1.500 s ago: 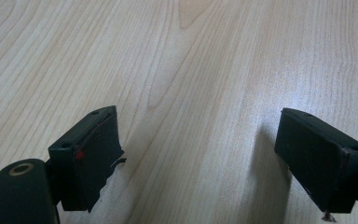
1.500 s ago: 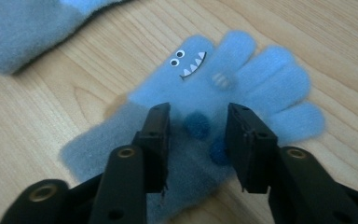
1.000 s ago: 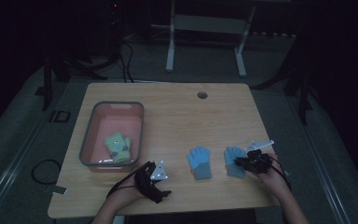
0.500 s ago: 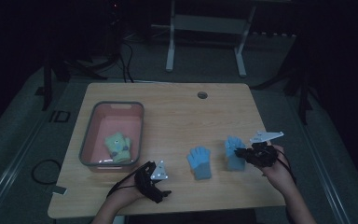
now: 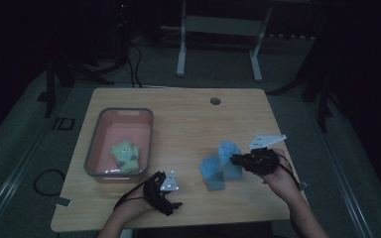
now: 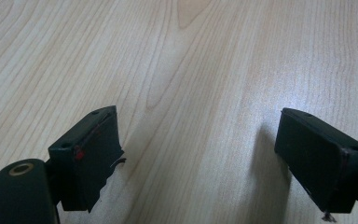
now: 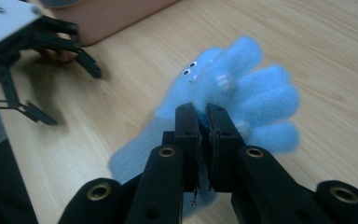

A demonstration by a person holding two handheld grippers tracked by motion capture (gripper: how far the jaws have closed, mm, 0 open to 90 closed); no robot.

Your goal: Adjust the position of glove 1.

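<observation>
Right gripper view: the right gripper (image 7: 203, 135) has its jaws pinched on a fuzzy light-blue knitted glove (image 7: 242, 93) just ahead, above the wooden table (image 7: 121, 84). The left gripper (image 6: 205, 154) rests open, jaws empty.

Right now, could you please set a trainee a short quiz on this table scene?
1. True or false: the right gripper is shut on a blue glove.
2. How many blue gloves are in the high view?
3. Where is the green glove? A) in the pink bin B) on the bare table C) in the left gripper

Key: 1 true; 2 two, the second lying on the table; 3 A.
</observation>
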